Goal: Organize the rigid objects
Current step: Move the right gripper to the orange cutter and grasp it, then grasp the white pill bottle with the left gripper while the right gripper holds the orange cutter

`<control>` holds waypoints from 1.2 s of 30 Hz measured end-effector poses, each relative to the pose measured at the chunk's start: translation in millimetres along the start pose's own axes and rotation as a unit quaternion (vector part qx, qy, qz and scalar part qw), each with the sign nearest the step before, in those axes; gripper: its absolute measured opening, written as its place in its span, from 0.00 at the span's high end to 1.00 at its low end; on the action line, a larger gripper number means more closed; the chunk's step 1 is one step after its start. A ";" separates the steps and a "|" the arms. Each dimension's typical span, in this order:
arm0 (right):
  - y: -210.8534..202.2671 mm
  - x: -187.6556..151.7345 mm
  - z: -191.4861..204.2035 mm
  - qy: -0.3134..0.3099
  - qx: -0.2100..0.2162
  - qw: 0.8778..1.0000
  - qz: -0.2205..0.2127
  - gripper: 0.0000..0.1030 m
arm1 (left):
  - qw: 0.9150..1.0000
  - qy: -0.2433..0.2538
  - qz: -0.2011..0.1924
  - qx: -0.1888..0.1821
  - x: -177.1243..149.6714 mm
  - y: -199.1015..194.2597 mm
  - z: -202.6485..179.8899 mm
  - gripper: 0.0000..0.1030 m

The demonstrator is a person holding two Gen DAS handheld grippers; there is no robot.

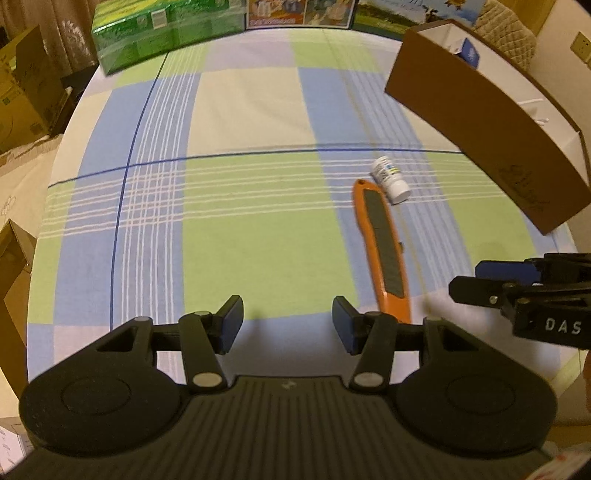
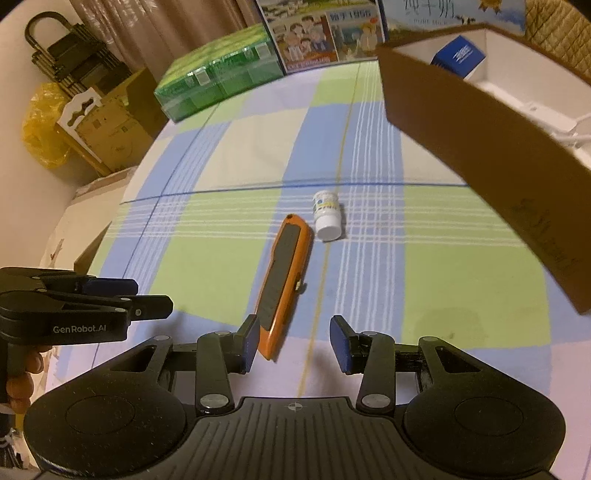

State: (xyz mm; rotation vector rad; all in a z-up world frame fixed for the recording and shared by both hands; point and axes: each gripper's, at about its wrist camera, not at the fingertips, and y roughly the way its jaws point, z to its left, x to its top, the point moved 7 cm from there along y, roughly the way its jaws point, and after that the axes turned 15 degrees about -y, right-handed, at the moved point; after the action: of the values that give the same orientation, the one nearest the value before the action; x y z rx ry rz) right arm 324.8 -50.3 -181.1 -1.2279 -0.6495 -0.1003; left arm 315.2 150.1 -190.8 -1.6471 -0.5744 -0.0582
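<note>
An orange utility knife (image 1: 384,251) with a black grip lies on the checked tablecloth (image 1: 240,221); it also shows in the right wrist view (image 2: 284,280). A small white bottle (image 1: 390,179) lies on its side just beyond the knife's far end, also in the right wrist view (image 2: 326,216). My left gripper (image 1: 288,325) is open and empty, left of the knife's near end. My right gripper (image 2: 294,341) is open and empty, its left finger beside the knife's near end. Each gripper shows in the other's view: the right one (image 1: 476,280) and the left one (image 2: 147,299).
A brown cardboard box (image 1: 480,122) with a white inside stands at the right and holds a blue carton (image 2: 458,55). A green plastic case (image 1: 162,33) and picture boxes (image 2: 321,33) line the far edge. Cardboard boxes (image 2: 107,125) and a yellow bag (image 2: 40,125) stand off the table's left.
</note>
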 end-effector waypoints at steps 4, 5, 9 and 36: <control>20.0 3.6 5.7 0.000 -0.006 1.000 0.006 0.62 | 1.000 -0.002 0.006 0.005 2.1 12.8 7.9 0.53; 25.4 4.7 6.8 0.000 -0.007 1.000 0.007 0.62 | 1.000 -0.003 0.008 0.006 2.8 16.5 9.9 0.53; 44.4 9.9 6.1 0.012 -0.023 1.000 0.004 0.62 | 1.000 -0.004 0.015 0.010 6.6 29.9 15.3 0.53; 91.1 17.7 22.3 -0.131 -0.097 0.986 0.020 0.69 | 0.999 0.013 0.038 0.004 31.5 58.5 23.9 0.53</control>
State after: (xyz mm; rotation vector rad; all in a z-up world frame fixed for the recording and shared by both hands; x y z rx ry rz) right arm 367.5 6.9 -244.5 -1.4557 -0.8589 0.0342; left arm 359.1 180.4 -237.2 -1.6564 -0.4911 -0.0218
